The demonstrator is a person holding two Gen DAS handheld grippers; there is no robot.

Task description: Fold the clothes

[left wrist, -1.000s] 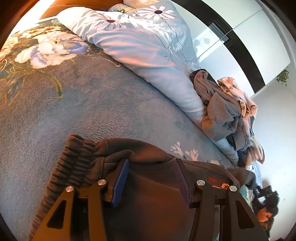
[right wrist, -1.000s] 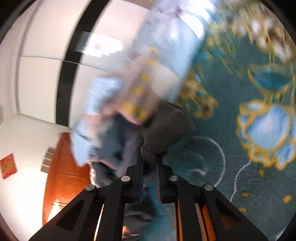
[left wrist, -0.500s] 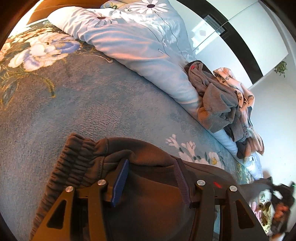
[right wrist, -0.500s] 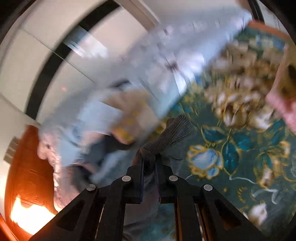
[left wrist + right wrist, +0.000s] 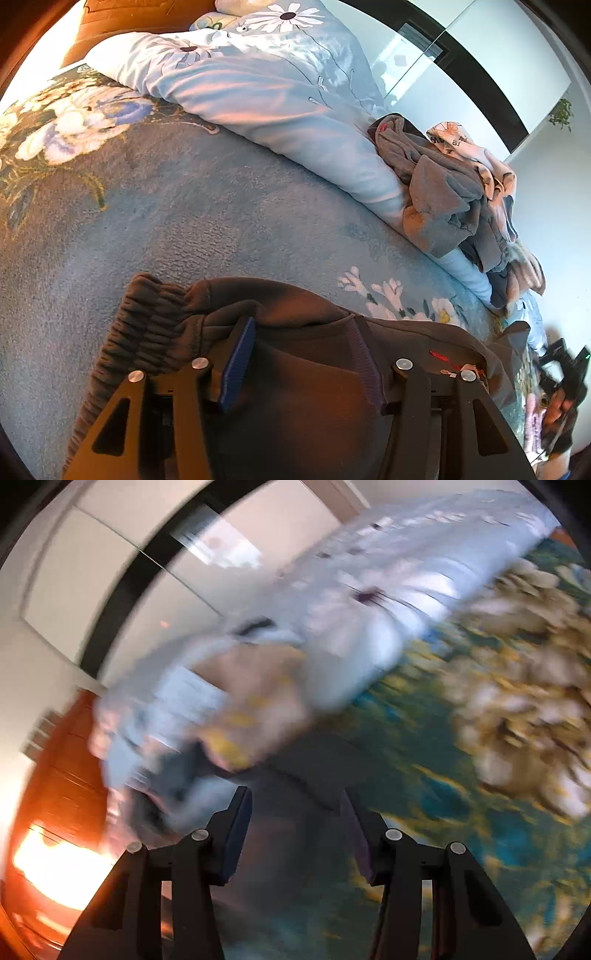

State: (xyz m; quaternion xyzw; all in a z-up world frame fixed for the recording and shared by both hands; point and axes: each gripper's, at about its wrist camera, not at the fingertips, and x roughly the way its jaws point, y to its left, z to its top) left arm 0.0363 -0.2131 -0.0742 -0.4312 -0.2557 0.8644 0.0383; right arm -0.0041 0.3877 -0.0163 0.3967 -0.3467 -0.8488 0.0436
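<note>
Dark brown sweatpants (image 5: pixel 295 387) lie on the blue floral bedspread (image 5: pixel 184 221), their gathered waistband (image 5: pixel 147 325) at the lower left. My left gripper (image 5: pixel 303 354) is open low over the pants just behind the waistband, and the cloth lies between and under its spread fingers. In the blurred right wrist view, my right gripper (image 5: pixel 295 827) is open with nothing held. A dark grey stretch of the pants (image 5: pixel 306 768) lies flat on the bedspread ahead of it. At the far right of the left wrist view, a hand holds a black gripper (image 5: pixel 561 373) beyond the pants' far end.
A rolled pale blue duvet with daisies (image 5: pixel 277 96) runs across the bed's far side. A pile of grey and pink clothes (image 5: pixel 454 192) rests against its right end. White wardrobe doors with a black strip (image 5: pixel 480 59) stand behind it. An orange wooden board (image 5: pixel 62 775) is at the left.
My right gripper was shut on the pants' ribbed cuff and is now open, with the cloth let go. Its view has swung quickly. The left gripper has hardly moved.
</note>
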